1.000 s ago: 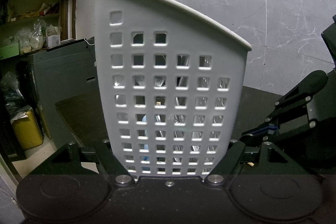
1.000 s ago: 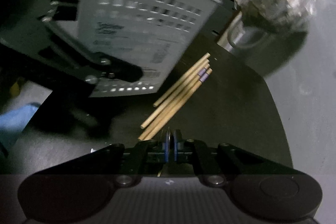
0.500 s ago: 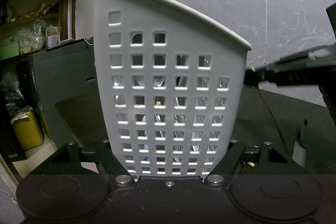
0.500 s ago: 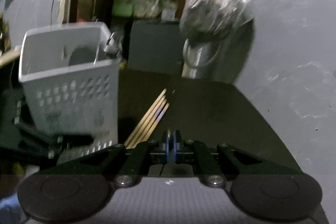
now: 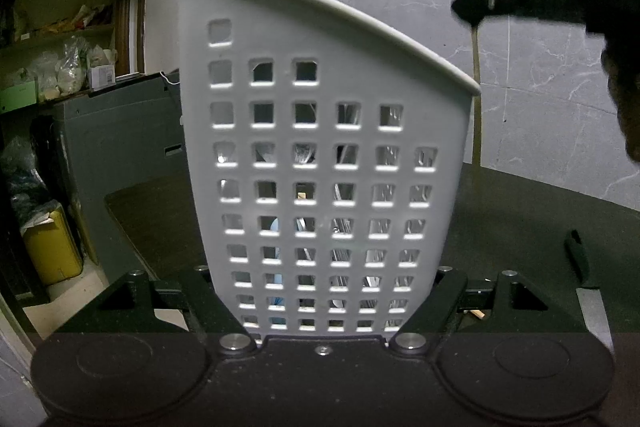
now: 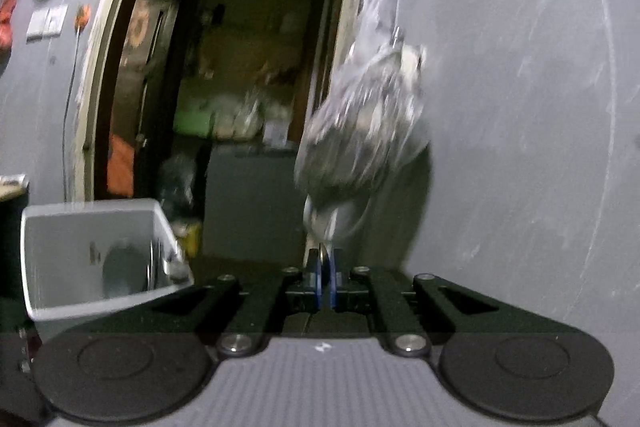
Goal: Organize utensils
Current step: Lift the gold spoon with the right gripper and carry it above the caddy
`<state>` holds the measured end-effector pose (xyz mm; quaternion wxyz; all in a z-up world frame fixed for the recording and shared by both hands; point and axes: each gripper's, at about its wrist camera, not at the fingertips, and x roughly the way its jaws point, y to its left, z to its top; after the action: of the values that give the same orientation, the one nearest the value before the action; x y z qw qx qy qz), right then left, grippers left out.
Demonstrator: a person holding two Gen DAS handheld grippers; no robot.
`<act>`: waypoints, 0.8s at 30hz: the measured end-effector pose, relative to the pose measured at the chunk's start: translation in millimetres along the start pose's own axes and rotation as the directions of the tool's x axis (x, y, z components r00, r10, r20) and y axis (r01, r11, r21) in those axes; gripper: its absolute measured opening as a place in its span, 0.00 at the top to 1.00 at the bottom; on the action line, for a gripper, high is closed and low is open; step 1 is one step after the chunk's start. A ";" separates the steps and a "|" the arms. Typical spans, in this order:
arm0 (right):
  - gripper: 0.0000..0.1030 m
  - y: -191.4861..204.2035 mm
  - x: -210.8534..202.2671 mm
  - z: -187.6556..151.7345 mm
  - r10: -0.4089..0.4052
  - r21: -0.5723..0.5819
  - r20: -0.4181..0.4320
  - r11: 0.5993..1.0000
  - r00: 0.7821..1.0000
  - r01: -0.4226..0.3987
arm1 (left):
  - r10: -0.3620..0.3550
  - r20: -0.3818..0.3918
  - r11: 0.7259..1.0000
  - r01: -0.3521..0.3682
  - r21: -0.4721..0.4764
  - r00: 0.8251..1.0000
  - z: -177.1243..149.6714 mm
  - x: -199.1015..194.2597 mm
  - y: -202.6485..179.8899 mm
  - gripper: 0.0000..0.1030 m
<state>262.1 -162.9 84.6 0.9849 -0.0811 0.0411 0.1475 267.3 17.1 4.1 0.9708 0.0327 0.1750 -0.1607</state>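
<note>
My left gripper (image 5: 324, 291) is shut on the white perforated utensil basket (image 5: 320, 163) and holds it upright on the dark table (image 5: 520, 219); cutlery shows through its holes. My right gripper (image 6: 325, 281) is shut on a wooden chopstick. In the left wrist view the right gripper's tip (image 5: 476, 7) is raised to the right of the basket rim with the chopstick (image 5: 476, 99) hanging straight down from it. In the right wrist view the basket (image 6: 100, 259) sits low at the left, seen from above, and the chopstick itself is hidden.
A knife with a black handle (image 5: 586, 283) lies on the table at the right. A chopstick end (image 5: 478, 314) shows by my left gripper's right finger. A plastic bag of items (image 6: 360, 127) hangs on the marble wall behind. A doorway and shelves lie at the left.
My right gripper has risen from the table with one chopstick and tilted up, now level with the basket rim. The left gripper and basket have stayed still.
</note>
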 end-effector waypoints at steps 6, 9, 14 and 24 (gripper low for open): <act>0.96 6.6 -20.8 30.1 -0.030 -0.013 0.154 0.999 0.988 0.033 | 0.003 -0.001 1.000 -0.003 -0.003 1.000 0.0 -0.1 -0.6 0.26; 0.96 12.8 -29.0 45.4 -0.012 -0.023 0.223 1.000 0.975 0.018 | 0.004 -0.001 1.000 -0.004 -0.003 1.000 0.1 -0.2 -0.5 0.26; 0.96 36.6 -42.5 62.6 0.052 -0.077 0.331 0.997 0.942 -0.028 | 0.004 -0.001 1.000 -0.004 -0.003 1.000 0.1 -0.4 -0.7 0.26; 0.95 88.7 -46.9 68.0 0.171 -0.167 0.390 0.979 0.905 -0.114 | 0.001 0.000 1.000 -0.001 -0.003 1.000 -1.3 -0.7 0.0 0.26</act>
<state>194.9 -80.8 143.3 0.9505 -0.1148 -0.1672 0.2352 266.3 17.4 3.1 0.9710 0.0312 0.1753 -0.1597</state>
